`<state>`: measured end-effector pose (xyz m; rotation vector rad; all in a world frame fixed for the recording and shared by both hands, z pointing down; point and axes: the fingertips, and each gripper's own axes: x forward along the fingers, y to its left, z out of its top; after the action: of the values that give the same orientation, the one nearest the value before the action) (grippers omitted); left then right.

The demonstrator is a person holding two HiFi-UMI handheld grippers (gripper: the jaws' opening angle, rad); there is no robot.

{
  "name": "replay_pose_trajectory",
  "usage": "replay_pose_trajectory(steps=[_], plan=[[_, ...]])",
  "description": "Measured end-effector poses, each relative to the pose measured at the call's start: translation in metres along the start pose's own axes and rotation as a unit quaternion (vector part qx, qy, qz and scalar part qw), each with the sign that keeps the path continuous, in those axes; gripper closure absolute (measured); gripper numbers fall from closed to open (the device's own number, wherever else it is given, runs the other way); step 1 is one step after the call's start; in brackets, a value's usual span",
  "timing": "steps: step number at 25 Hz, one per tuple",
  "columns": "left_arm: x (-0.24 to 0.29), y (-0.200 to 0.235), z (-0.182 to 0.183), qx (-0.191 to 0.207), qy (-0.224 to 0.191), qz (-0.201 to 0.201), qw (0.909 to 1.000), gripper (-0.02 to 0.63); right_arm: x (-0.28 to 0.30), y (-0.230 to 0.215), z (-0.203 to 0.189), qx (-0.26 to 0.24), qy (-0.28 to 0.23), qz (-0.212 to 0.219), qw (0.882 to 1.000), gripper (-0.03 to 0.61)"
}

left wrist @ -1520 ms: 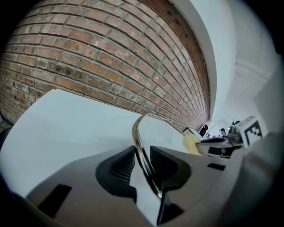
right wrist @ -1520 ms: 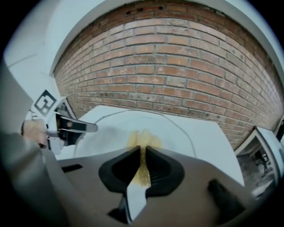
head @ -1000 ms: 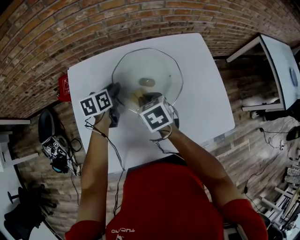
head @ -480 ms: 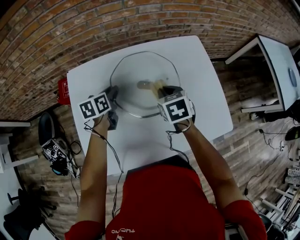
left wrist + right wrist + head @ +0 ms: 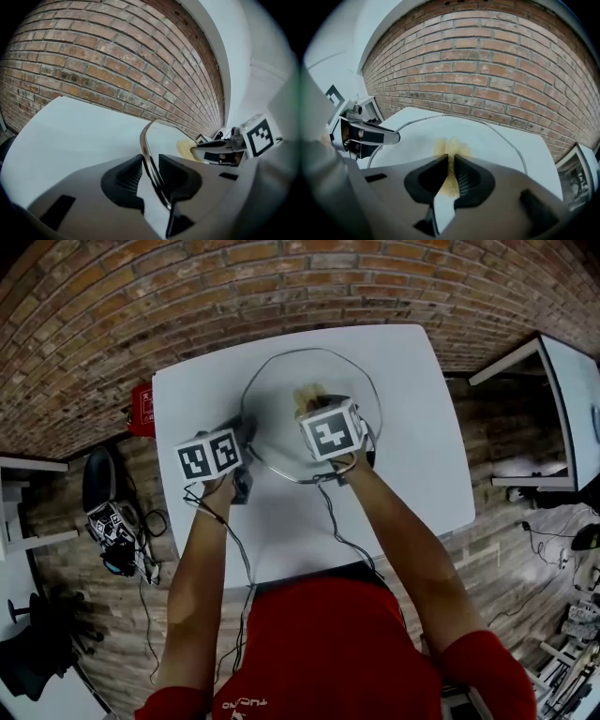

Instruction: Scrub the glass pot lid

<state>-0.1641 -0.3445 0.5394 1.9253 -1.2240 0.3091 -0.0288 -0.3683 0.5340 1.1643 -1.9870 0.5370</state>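
Head view: the glass pot lid (image 5: 281, 404) is on the white bench (image 5: 412, 427), toward the bench's far side. The left gripper (image 5: 247, 426) meets the lid at its left rim. The right gripper (image 5: 314, 401) reaches over the lid from the near side, its marker cube covering part of the glass. A yellow scrub pad (image 5: 307, 391) sticks out from its tip over the middle of the lid.

Left gripper view: the left gripper (image 5: 151, 164) is clamped on the lid's metal rim. The rim runs up between the two dark pads, and both pads press against it. The glass pot lid (image 5: 164, 137) extends away from the jaws over the bench (image 5: 70, 126). At the far right, the right gripper (image 5: 201, 147) holds the scrub pad (image 5: 185, 149) against the glass. A brick wall (image 5: 93, 61) stands behind the bench.

Right gripper view: the right gripper (image 5: 451, 171) is closed on the thin yellow scrub pad (image 5: 451, 146). The pad is pinched edge-on between the jaws, and its free end rests on the lid's glass just ahead of the fingertips. The glass pot lid (image 5: 492, 140) lies directly under and in front of this gripper, its rim curving round on both sides. The left gripper (image 5: 391, 137) is at the lid's left edge.
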Motion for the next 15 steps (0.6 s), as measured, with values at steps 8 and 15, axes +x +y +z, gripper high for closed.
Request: replay_pose_trajectory(steps=[8, 15], plan=[[-0.013, 0.002, 0.013, 0.022, -0.047, -0.005, 0.9987, 0.397, -0.011, 0.003, 0.009, 0.005, -0.031, 0.035, 0.999, 0.428], [-0.125, -0.072, 0.090, 0.131, -0.255, -0.012, 0.9579, 0.411, -0.138, 0.010, 0.069, -0.030, -0.287, 0.115, 0.951, 0.441]])
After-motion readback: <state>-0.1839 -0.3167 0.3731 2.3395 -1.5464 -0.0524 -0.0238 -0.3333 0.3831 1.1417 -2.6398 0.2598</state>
